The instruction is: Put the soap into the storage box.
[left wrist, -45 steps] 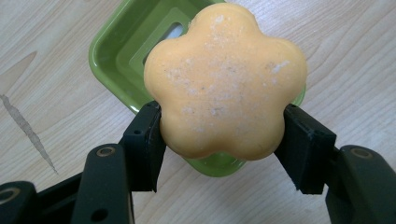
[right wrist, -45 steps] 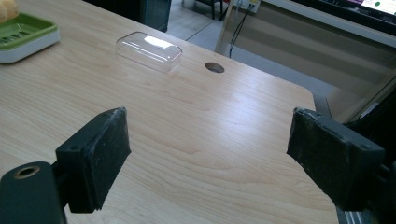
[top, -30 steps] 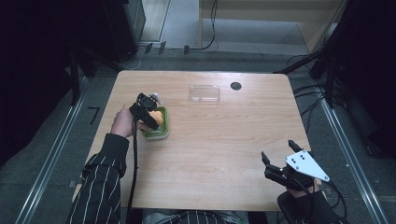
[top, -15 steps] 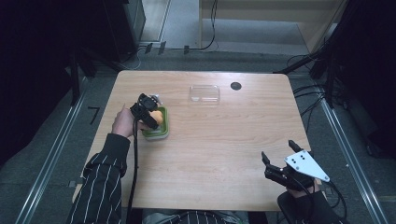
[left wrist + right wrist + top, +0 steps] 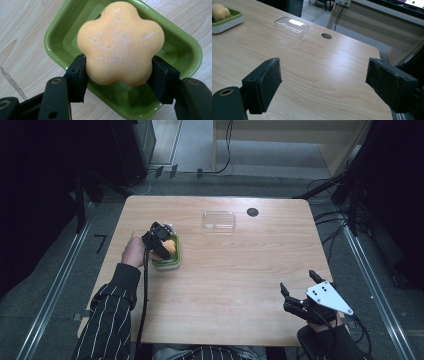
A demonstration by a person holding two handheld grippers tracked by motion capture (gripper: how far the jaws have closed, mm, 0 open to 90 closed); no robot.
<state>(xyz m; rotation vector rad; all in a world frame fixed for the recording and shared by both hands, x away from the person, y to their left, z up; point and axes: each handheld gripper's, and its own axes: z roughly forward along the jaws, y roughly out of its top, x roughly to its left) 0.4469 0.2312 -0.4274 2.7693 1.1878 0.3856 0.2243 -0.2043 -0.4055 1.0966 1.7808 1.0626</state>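
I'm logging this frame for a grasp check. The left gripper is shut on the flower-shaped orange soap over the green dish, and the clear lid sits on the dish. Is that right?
Not quite. The clear lid is not on the dish; the high view shows it lying apart on the table, farther back. The rest holds: the left gripper is shut on the soap over the dish.

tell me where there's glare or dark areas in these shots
High view: the surroundings are dark, the light wooden table evenly lit. Right gripper view: a bright glare patch on the clear plastic lid. Left gripper view: sharp, with small highlights on the green soap dish.
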